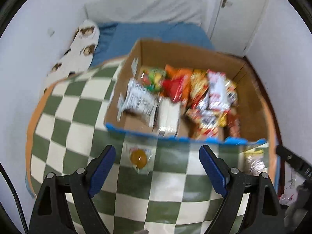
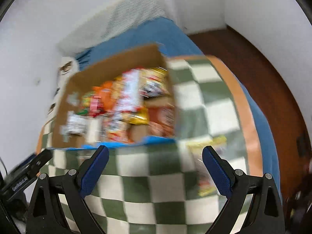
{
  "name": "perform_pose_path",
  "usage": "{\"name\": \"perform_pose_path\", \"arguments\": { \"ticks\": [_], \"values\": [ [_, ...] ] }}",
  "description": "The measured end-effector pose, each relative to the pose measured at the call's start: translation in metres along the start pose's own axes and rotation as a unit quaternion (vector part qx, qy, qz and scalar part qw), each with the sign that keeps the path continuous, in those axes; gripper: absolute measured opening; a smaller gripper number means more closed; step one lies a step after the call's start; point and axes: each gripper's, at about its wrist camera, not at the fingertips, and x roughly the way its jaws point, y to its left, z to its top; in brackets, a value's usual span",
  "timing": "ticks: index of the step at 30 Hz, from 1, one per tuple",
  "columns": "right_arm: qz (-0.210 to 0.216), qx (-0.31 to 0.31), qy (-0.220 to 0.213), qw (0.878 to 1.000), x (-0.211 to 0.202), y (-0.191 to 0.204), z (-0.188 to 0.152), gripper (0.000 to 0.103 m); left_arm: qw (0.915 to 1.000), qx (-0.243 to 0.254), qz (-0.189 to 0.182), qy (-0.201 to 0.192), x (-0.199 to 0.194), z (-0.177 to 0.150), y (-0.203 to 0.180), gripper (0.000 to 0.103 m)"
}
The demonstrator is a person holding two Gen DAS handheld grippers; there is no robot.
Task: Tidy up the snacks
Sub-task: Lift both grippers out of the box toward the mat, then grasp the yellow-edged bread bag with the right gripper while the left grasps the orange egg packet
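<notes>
Checked blanket [image 1: 81, 136]; blurred snacks [image 1: 195, 97] fill box [image 1: 251, 97].

A brown cardboard box [image 1: 251, 105] with a blue front edge holds red, orange, yellow and green snacks [image 1: 187, 93] on a green-and-cream checked blanket [image 1: 78, 120] bordered in orange, over a blue sheet [image 1: 140, 33]; gripper pads [image 1: 102, 168] are blue.

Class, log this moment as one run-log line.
left gripper: open, empty | right gripper: open, empty | cardboard box: snacks inside | packets on blanket
</notes>
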Motion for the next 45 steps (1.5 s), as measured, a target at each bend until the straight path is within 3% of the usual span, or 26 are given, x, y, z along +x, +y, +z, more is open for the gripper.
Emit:
{"name": "perform_pose_path", "arguments": {
  "ticks": [5, 9, 11, 13, 16, 21, 29, 30, 31, 33, 37, 41, 45],
  "values": [
    [-0.039, 0.05, 0.06, 0.996, 0.05, -0.066, -0.011, 0.099, 0.9987, -0.009, 0.025, 0.044, 0.042, -0.019, 0.005, 0.088],
    [-0.054, 0.034, 0.111, 0.992, 0.1, -0.084, -0.022, 0.098, 0.9963, -0.015, 0.047, 0.071, 0.065, -0.033, 0.015, 0.088],
    [-0.065, 0.021, 0.132, 0.989, 0.12, -0.085, -0.028, 0.091, 0.9954, -0.018, 0.052, 0.078, 0.071, -0.038, 0.022, 0.088],
    [-0.073, 0.012, 0.151, 0.986, 0.137, -0.085, -0.037, 0.07, 0.9945, -0.026, 0.06, 0.082, 0.075, -0.042, 0.033, 0.088],
    [-0.06, 0.0, 0.139, 0.989, 0.14, -0.073, -0.049, 0.069, 0.9935, -0.042, 0.063, 0.086, 0.078, -0.045, 0.052, 0.088],
    [-0.041, -0.011, 0.156, 0.987, 0.143, -0.047, -0.079, 0.069, 0.9919, -0.059, 0.051, 0.101, 0.089, -0.04, 0.069, 0.088],
    [-0.025, 0.001, 0.152, 0.988, 0.136, -0.039, -0.101, 0.069, 0.988, -0.04, 0.008, 0.149, 0.136, -0.031, 0.056, 0.087],
    [-0.024, 0.003, 0.152, 0.988, 0.135, -0.039, -0.102, 0.069, 0.9882, -0.044, -0.004, 0.147, 0.139, -0.03, 0.054, 0.079],
    [-0.023, 0.005, 0.151, 0.988, 0.134, -0.04, -0.104, 0.069, 0.9887, -0.045, -0.006, 0.143, 0.141, -0.029, 0.053, 0.062],
    [-0.023, 0.006, 0.151, 0.988, 0.132, -0.04, -0.106, 0.069, 0.9887, -0.047, -0.011, 0.142, 0.145, -0.029, 0.051, 0.043],
    [-0.02, 0.005, 0.155, 0.988, 0.14, -0.031, -0.092, 0.068, 0.99, -0.041, -0.012, 0.134, 0.143, -0.035, 0.051, 0.041],
    [-0.015, -0.011, 0.171, 0.985, 0.137, -0.028, -0.108, 0.067, 0.9889, -0.028, -0.016, 0.145, 0.133, -0.054, 0.05, 0.041],
    [-0.003, -0.047, 0.199, 0.979, 0.131, -0.015, -0.131, 0.067, 0.9849, -0.001, -0.029, 0.171, 0.118, -0.095, 0.046, 0.041]
  ]
}}
